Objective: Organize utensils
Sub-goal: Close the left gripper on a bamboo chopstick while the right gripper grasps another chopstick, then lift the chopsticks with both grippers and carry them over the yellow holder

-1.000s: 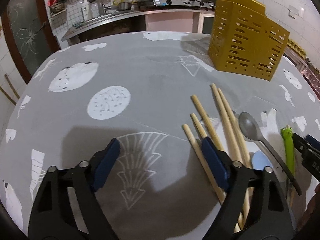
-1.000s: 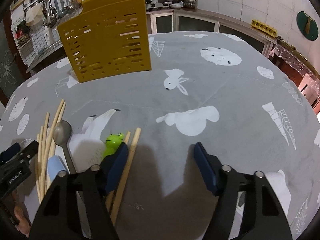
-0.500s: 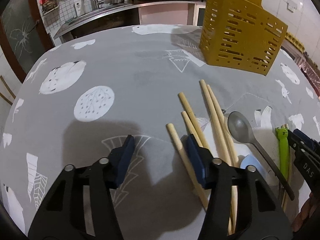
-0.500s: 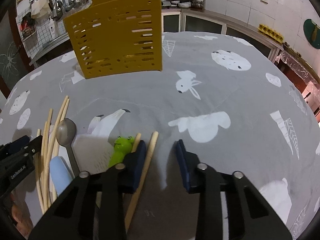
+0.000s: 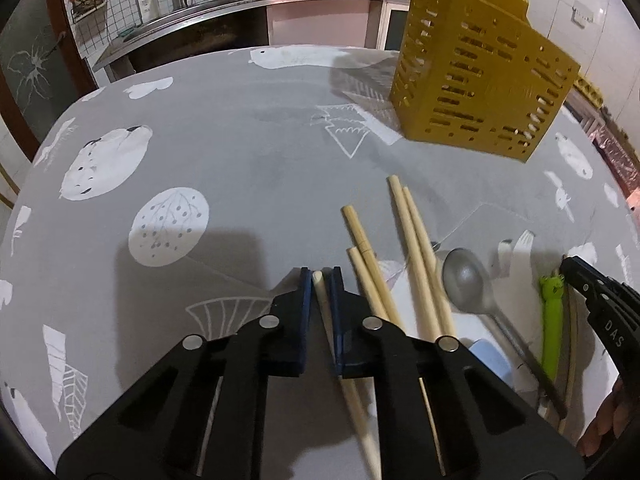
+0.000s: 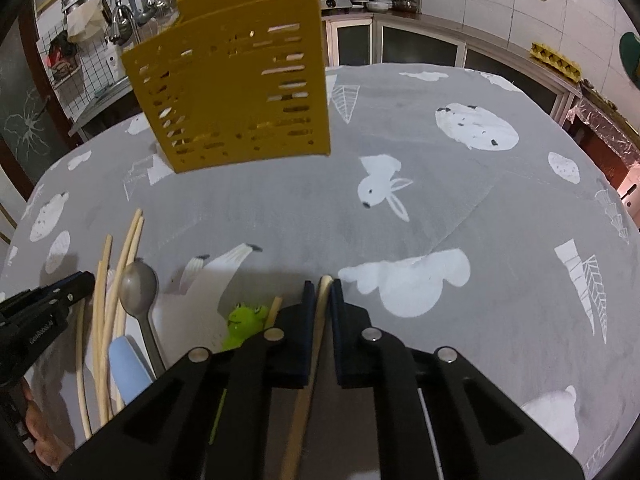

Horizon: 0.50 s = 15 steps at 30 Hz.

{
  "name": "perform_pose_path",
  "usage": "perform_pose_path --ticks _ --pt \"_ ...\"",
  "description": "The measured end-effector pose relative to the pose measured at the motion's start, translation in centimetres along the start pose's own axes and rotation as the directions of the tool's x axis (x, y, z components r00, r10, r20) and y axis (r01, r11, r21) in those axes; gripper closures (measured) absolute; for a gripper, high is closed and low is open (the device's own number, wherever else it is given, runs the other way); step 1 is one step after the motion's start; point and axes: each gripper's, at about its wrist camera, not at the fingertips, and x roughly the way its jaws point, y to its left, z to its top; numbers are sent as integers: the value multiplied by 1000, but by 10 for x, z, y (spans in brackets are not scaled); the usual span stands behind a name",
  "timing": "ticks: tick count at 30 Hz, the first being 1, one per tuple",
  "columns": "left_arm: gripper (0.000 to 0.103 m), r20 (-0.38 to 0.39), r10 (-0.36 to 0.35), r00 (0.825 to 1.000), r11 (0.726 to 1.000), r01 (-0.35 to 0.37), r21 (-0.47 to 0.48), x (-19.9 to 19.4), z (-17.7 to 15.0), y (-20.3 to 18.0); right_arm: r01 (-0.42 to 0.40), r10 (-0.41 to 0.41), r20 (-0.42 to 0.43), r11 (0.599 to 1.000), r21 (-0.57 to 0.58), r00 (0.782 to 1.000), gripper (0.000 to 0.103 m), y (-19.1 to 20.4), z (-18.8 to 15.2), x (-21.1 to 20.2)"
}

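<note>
My left gripper (image 5: 319, 280) is shut on a wooden chopstick (image 5: 320, 286) lying on the grey tablecloth. My right gripper (image 6: 323, 286) is shut on another wooden chopstick (image 6: 323, 292). Several more chopsticks (image 5: 412, 232) lie to the right of the left gripper, beside a metal spoon (image 5: 466, 284) and a green frog-topped utensil (image 5: 551, 308). The yellow slotted utensil holder (image 5: 480, 80) stands at the back right; in the right wrist view it (image 6: 236, 100) is at the back left. The spoon (image 6: 138, 286) and frog (image 6: 244, 316) lie left of my right gripper.
A pale blue handle (image 5: 490, 356) lies under the spoon. The other gripper shows at the right edge in the left view (image 5: 600, 308) and at the left edge in the right view (image 6: 44, 308). Kitchen counters with pots run behind the round table (image 6: 480, 220).
Both grippers went from wide open to shut, each closing around a chopstick. Both moved slightly forward over the table.
</note>
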Motion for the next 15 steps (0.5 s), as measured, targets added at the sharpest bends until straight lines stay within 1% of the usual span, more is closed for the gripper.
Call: perform_pose_path --ticks 2,5,9,12,13,15 --pt "99 10 -14 1000 1000 14 -2 -1 1 -1 -2 2 17 1000 5 1000 96 -3 3 -4" --pt "99 40 -18 999 1000 18 0 -7 1 -3 -11 10 43 1000 17 999 97 -11 7 -12" --pt "99 100 -39 994 999 39 6 -25 1 -5 -27 24 94 999 39 995 97 -21 11 -27" --pt "99 180 -53 982 999 50 21 -47 3 -7 -47 40 138 998 48 990 97 -27 13 -39" --pt "99 224 -59 973 998 54 27 -59 3 -7 -53 44 164 997 49 985 97 -28 14 -47" --pt "99 277 -57 959 998 49 35 -73 4 -8 -60 50 206 997 40 977 97 -29 16 -59"
